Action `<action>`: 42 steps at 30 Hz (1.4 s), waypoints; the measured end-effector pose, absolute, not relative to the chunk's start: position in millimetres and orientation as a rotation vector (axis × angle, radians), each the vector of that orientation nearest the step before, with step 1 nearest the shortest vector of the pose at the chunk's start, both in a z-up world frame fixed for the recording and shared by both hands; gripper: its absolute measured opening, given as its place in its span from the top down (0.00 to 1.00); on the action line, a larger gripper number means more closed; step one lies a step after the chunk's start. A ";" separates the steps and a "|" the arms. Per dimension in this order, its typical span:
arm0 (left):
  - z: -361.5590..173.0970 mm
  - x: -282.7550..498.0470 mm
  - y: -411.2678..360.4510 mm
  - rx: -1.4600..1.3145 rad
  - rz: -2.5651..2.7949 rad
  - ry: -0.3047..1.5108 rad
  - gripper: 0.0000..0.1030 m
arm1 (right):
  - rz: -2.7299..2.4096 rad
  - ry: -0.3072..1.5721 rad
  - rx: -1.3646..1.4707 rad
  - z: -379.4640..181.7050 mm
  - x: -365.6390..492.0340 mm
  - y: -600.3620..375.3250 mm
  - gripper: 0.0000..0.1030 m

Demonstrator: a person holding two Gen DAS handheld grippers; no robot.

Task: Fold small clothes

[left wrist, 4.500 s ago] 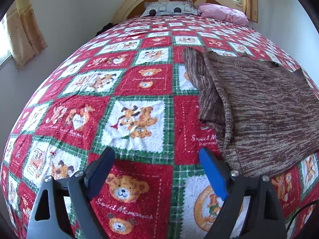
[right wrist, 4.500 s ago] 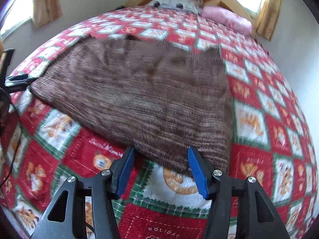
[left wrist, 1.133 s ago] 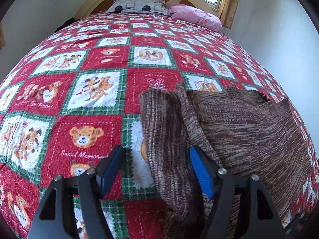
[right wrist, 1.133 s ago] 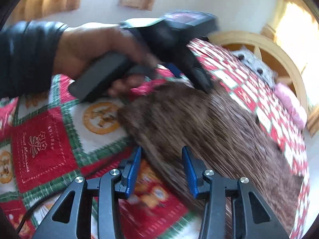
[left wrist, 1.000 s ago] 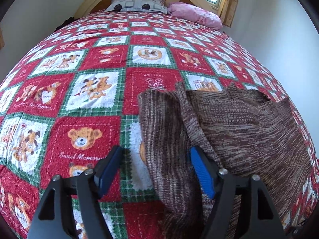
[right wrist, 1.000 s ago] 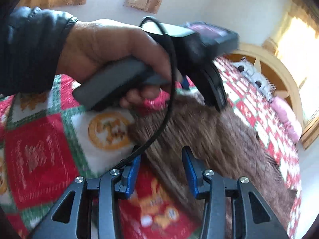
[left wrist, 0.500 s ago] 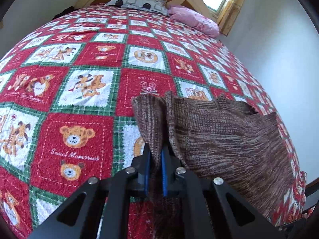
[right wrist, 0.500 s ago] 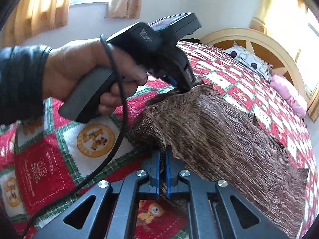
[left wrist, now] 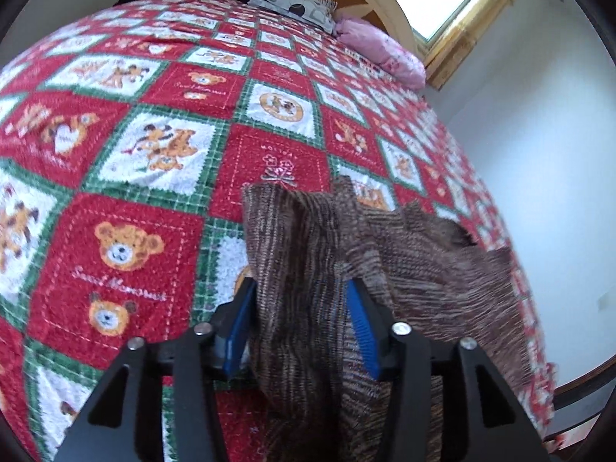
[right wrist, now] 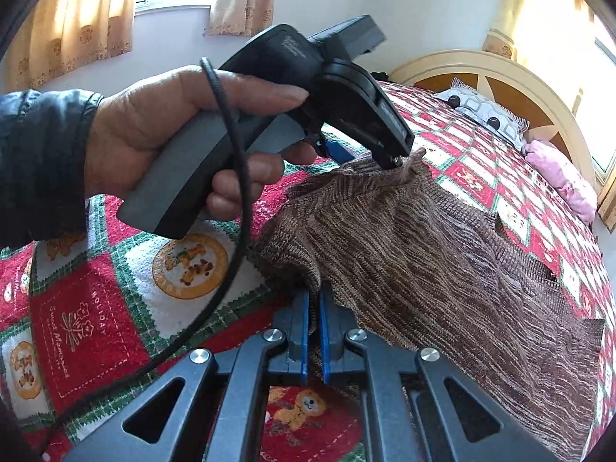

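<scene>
On the bed, a brown knit sweater (right wrist: 442, 254) lies over the red, green and white teddy-bear quilt (left wrist: 127, 177), its near corner bunched and lifted off the cover. The right gripper (right wrist: 315, 331) has its blue fingers (right wrist: 304, 331) closed tight on the sweater's near edge. The left gripper (left wrist: 300, 323) straddles a folded band of the same knit; its fingers (left wrist: 362, 331) are opening, with the fabric draped between them and hanging loose rather than pinched. From the right wrist view, a hand (right wrist: 161, 131) in a dark sleeve (right wrist: 42, 161) holds the left gripper's grey handle, and a black cable (right wrist: 238, 177) loops down across the quilt in front of the sweater. At the head of the bed sit a grey patterned pillow (left wrist: 285, 4) and a pink pillow (left wrist: 381, 54) against a cream arched headboard (right wrist: 500, 77). Yellow curtains (right wrist: 69, 23) hang at the windows beyond.
</scene>
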State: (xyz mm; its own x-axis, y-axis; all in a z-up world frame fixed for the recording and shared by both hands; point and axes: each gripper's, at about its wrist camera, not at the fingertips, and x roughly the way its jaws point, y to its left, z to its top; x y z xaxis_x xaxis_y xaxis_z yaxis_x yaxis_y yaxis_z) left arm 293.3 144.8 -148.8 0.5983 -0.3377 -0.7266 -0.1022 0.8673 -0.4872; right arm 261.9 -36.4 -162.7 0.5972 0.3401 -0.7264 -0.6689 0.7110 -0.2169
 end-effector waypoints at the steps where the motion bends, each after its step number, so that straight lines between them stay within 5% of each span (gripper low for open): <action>1: -148.8 292.8 146.0 -0.536 -0.148 0.925 0.46 | 0.615 0.713 -0.508 -163.3 262.8 -37.1 0.96; 7: -149.4 291.5 151.0 -0.594 -0.176 0.897 0.33 | 0.613 0.710 -0.508 -165.2 263.1 -37.9 0.96; 16: -150.4 291.9 147.2 -0.550 -0.178 0.890 0.33 | 0.605 0.707 -0.520 -167.2 261.6 -36.0 0.96; 18: -148.8 296.7 133.9 -0.446 -0.152 0.911 0.39 | 0.600 0.704 -0.528 -166.9 260.5 -34.4 0.96; 20: -150.6 302.2 123.0 -0.376 -0.140 0.942 0.86 | 0.597 0.697 -0.526 -164.7 259.2 -35.2 0.97; 31: -96.5 309.6 108.4 -0.506 -0.206 0.856 0.88 | 0.534 0.599 -0.340 -103.7 244.6 -99.4 0.97; 42: -48.8 365.0 3.8 -0.471 -0.379 0.831 0.88 | 0.388 0.610 -0.118 -71.5 231.0 -220.0 0.97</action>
State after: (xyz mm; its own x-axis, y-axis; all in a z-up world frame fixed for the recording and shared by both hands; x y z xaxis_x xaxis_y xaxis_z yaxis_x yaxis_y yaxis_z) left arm 365.0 3.8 -48.8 0.6187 -0.4946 -0.6104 0.1362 0.8327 -0.5367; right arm 231.0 -220.0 -71.5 0.7504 0.3198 -0.5785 -0.3887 0.9213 0.0051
